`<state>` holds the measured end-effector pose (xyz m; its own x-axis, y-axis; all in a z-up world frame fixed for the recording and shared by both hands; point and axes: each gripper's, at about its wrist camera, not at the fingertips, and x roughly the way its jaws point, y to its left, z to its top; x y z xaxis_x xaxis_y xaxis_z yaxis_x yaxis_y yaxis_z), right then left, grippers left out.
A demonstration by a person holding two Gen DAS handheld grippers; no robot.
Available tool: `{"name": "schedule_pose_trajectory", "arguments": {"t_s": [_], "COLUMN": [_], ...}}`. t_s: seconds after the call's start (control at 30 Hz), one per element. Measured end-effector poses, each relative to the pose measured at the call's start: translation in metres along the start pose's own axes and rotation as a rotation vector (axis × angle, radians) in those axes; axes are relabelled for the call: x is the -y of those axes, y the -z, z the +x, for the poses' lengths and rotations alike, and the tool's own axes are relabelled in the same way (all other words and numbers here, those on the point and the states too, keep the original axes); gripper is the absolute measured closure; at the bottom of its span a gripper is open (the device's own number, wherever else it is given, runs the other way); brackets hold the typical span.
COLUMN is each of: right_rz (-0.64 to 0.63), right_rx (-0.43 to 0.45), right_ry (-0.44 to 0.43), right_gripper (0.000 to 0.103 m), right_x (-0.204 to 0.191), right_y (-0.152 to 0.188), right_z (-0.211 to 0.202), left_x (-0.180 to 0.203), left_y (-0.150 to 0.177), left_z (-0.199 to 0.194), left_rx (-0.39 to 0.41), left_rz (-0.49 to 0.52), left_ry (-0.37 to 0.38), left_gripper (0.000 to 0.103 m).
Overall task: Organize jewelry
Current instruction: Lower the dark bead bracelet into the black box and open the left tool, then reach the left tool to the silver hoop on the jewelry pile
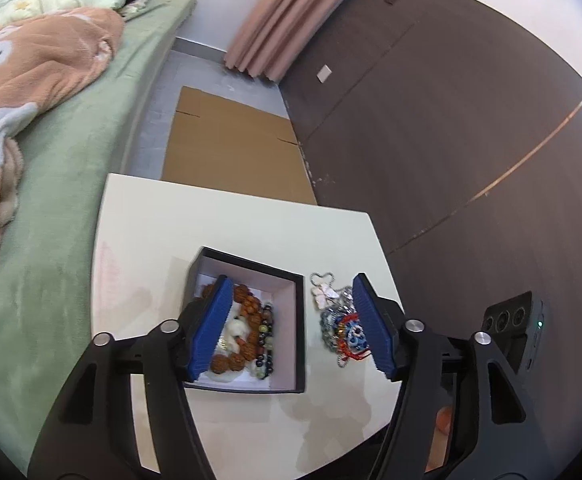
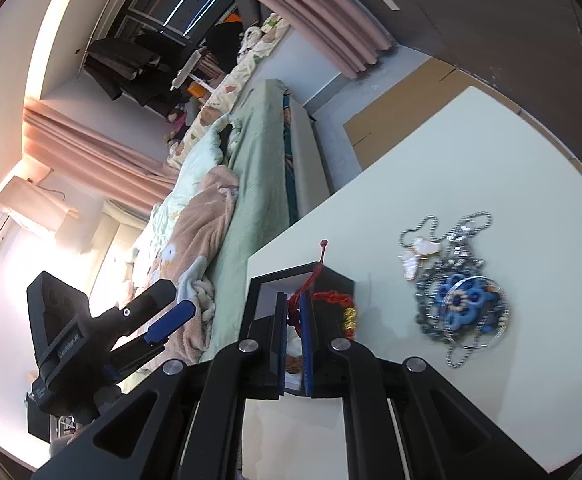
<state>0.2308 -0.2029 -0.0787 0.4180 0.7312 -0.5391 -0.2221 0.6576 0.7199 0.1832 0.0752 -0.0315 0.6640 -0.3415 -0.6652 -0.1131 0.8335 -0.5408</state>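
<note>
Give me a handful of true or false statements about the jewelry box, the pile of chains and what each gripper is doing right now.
1. The black box already holds beaded bracelets. True.
2. The right gripper has its jaws closed on a red cord bracelet. True.
3. The left gripper is clamped on the butterfly pendant. False: its jaws are wide open and hold nothing.
4. The blue flower ornament lies inside the box. False: it lies on the white table among the chains, beside the box.
5. The box has no lid on it. True.
</note>
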Motion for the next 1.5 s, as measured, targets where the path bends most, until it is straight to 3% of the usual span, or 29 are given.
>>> {"name": "schedule_pose_trajectory", "arguments": {"t_s": [0.37, 0.43, 0.47, 0.5, 0.63, 0.93, 1.13, 1.23, 1.3, 1.5], "right_rz": [-0.047, -0.045, -0.043, -0.047, -0.051, -0.037, -0.022, 0.003, 0.015, 0.030], "right_rx": [-0.052, -0.072, -0.064, -0.044, -0.011, 0.042, 0.098, 0.104, 0.102, 0.105], "right_ry": [-0.053, -0.034, -0.022, -0.003, 0.000, 0.081, 0.115, 0.144, 0.176, 0.206], "right_gripper": [0.092, 0.078, 0.056, 0.048, 0.048, 0.047, 0.031, 0.030, 0.020, 0.009], "right_x": [-0.035, -0.035, -0.035, -0.034, -0.032, -0.011, 0.005, 0.017, 0.024, 0.041], "right_y": [0.008, 0.009, 0.010, 0.009, 0.006, 0.004, 0.000, -0.002, -0.002, -0.003], "right_z": [0.039, 0.045, 0.043, 0.037, 0.011, -0.041, -0.076, -0.087, -0.092, -0.111], "left_x": [-0.019, -0.022, -0.023, -0.024, -0.023, 0.005, 0.029, 0.042, 0.053, 0.080], "left_y": [-0.008, -0.009, -0.010, -0.011, -0.012, -0.006, 0.002, 0.007, 0.010, 0.020], "left_z": [-0.016, -0.017, -0.018, -0.018, -0.020, -0.013, 0.000, 0.007, 0.012, 0.029], "left_rx": [0.042, 0.044, 0.045, 0.046, 0.059, 0.044, 0.014, 0.005, -0.001, -0.025], "left_rz": [-0.016, -0.024, -0.028, -0.033, -0.037, 0.014, 0.059, 0.074, 0.090, 0.135], "left_ry": [-0.034, -0.043, -0.044, -0.045, -0.058, -0.050, -0.070, -0.073, -0.074, -0.076], "left_gripper": [0.030, 0.027, 0.027, 0.027, 0.019, 0.014, 0.013, 0.012, 0.012, 0.011]}}
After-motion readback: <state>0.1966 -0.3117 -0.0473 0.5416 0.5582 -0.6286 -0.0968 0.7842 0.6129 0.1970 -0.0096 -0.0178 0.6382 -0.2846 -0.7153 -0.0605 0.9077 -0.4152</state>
